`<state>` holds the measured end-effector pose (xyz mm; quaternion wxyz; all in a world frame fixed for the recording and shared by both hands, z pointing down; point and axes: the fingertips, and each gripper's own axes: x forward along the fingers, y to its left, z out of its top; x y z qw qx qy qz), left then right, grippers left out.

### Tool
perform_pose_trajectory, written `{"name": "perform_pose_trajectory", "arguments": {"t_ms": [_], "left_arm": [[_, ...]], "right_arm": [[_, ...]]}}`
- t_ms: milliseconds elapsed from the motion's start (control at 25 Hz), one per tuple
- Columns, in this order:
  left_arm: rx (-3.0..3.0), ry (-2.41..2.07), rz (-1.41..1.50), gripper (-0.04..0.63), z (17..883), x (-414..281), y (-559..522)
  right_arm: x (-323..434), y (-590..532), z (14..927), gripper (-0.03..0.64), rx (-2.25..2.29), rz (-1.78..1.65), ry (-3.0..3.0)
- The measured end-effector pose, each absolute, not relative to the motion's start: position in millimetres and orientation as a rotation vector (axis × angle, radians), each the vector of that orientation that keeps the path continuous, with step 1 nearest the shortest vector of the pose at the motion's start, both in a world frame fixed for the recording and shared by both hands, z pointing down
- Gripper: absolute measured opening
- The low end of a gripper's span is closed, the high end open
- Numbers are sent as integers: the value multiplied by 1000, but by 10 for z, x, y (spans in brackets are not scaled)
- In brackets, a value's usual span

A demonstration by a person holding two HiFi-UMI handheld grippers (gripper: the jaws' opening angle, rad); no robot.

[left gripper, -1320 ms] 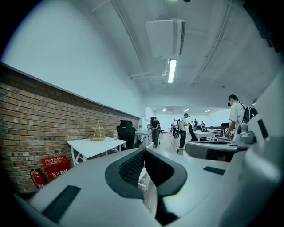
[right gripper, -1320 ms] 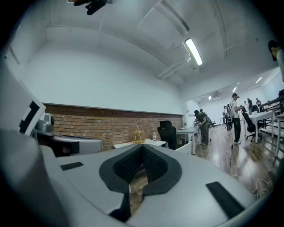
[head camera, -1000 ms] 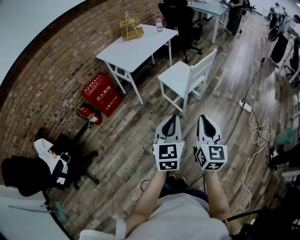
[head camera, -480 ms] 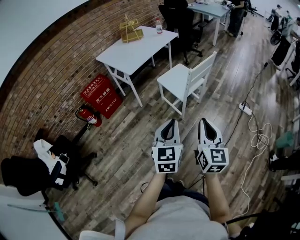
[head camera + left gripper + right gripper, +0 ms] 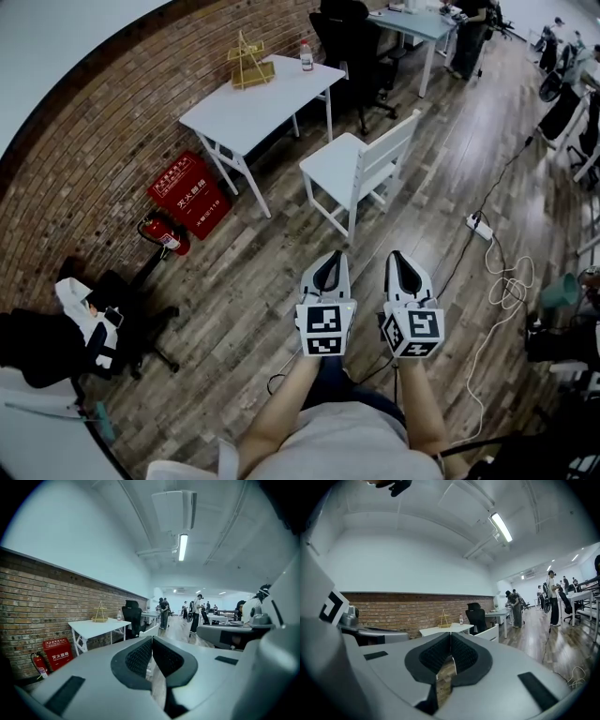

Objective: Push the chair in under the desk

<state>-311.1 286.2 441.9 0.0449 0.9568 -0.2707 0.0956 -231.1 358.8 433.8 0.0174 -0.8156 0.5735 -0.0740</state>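
Left forearm [image 5: 281,417] and right forearm [image 5: 419,412] reach straight ahead, side by side and level with each other, marker cubes facing up. Left tongs [image 5: 330,258] clenched, pads meeting, nothing between them. Right tongs [image 5: 401,257] likewise clenched and empty. Both tips hang over bare plank floor [image 5: 253,281] on the near side of the chair [image 5: 349,164], well apart from it and aimed toward it. Chair: white, wooden, flat seat, slatted back, straight legs, upright. It stands pulled out from the desk [image 5: 253,94], seat turned toward the desk, a strip of floor between the two and no part of the seat under the top. In the left gripper view the tongs' own body covers nearly all of the chair, and only a sliver of white back shows above the pads. The right gripper view gives little more, just the back's top to the right of the pads. Beyond the chair, the white desk stands beside the brick wall [image 5: 103,141], carrying a gold wire frame [image 5: 246,61] and a small bottle [image 5: 306,56]. Left of the chair, at the wall's foot: red box [image 5: 187,195] and fire extinguisher [image 5: 161,236], print too small to read. Right of the chair: power strip [image 5: 478,225] with white cable on the floor. Farther beyond the chair, a black office chair [image 5: 352,42] is cut by the upper edge. People stand at the room's far end, too small to make out.
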Motion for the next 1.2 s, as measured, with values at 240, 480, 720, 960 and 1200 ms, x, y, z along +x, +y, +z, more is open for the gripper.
{"name": "perform_pose_trajectory", "arguments": {"t_ms": [240, 480, 720, 960, 1200], "left_arm": [[2933, -786, 312, 15, 4490, -2744, 2756], [2921, -742, 326, 15, 4571, -2239, 2352], [2928, -703, 365, 15, 4608, -1576, 1882], [2949, -683, 371, 15, 4572, -948, 1502], [2938, -694, 405, 15, 4648, -667, 1259]], "right_arm": [[-2017, 3496, 4408, 15, -2519, -251, 1755], [-1529, 3151, 4484, 15, -2551, -267, 1723], [-827, 2724, 4376, 15, -2576, -247, 1688], [-217, 2342, 4344, 15, -2574, -253, 1650], [98, 2028, 4433, 15, -2548, -294, 1680]]}}
